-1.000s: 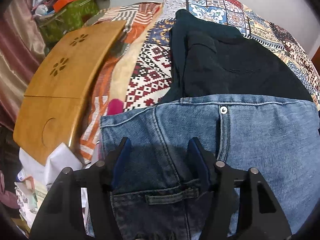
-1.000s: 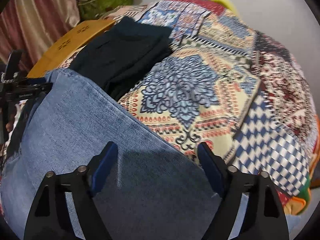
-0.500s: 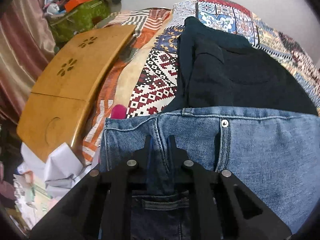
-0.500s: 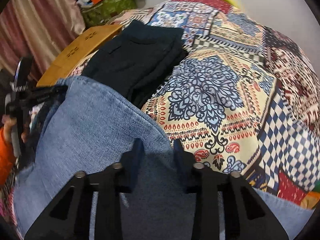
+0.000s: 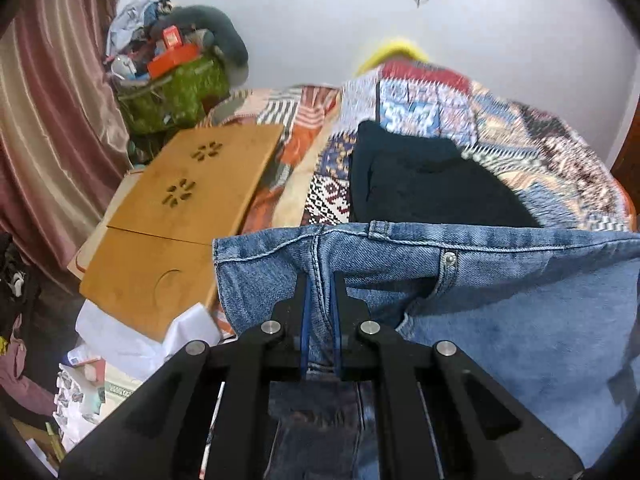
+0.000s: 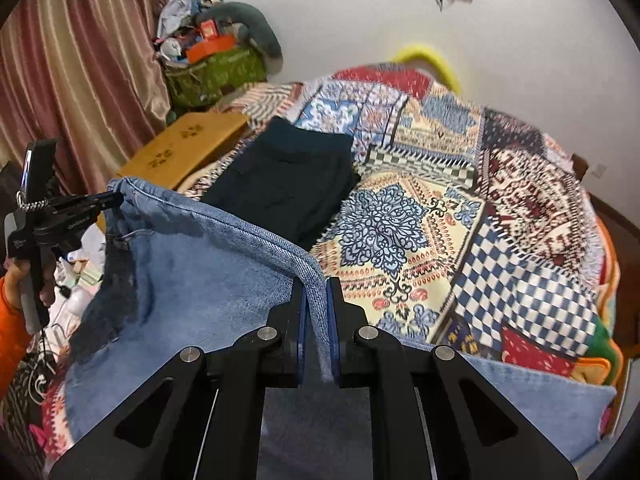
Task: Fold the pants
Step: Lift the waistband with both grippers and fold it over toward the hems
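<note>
Left gripper: we have it clenched on the blue denim jeans at the waistband seam; a second ago it gaped open.
Right gripper: pinching the jeans' folded edge, where it too stood wide a second ago.
Jeans: we now hold them raised off the colourful patchwork bedspread, waistband stretched between both grippers.
Folded dark navy garment: lying on the bedspread just behind the jeans, unmoved.
Wooden lap desk: left of the jeans, as before.
</note>
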Available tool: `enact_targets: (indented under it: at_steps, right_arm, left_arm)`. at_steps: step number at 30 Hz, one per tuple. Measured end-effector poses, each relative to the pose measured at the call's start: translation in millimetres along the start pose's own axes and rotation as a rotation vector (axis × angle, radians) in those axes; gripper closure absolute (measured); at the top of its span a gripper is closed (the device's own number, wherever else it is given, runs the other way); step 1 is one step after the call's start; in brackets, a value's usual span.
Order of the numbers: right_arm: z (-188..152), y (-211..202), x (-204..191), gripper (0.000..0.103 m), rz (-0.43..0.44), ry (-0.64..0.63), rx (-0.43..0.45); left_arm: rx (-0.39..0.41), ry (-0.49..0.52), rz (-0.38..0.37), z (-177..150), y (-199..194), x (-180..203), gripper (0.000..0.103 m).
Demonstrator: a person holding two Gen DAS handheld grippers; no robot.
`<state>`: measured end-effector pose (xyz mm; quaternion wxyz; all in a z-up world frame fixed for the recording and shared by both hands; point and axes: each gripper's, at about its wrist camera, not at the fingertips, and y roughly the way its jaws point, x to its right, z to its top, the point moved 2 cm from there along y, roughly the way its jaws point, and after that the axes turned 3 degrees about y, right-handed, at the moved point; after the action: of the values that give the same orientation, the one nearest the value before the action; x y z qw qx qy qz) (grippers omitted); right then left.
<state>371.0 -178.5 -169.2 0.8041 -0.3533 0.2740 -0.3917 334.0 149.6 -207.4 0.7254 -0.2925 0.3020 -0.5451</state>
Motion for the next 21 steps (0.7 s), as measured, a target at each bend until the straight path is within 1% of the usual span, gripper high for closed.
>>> enact_targets:
  at_steps: [3,5,11,17,21]
  right_arm:
    - [-13,-25,-14,0.095,0.009,-0.014,0.022]
    - [-27,-42,-26,0.095,0.020,-0.026,0.036]
    - [-66,-73,-55,0.095,0.033,-0.065,0.064]
    - [-104,-79,-69,0.095,0.064,-0.011,0.055]
    - [-125,-80,-78,0.095,0.070,0.010,0.043]
  left_arm:
    - [0.027,-0.015,-0.013,-14,-31,-5,0.095]
    - [0.037,-0.023,-0.014,-25,-49,-9,0.095]
    - [0.078,-0.013,-0.002,-65,-93,-18,0.095]
    - [0.071,-0.026,-0.010,-101,-109,-25,0.095]
    - [0.038,-0.060,-0.034,-126,-110,-31,0.095]
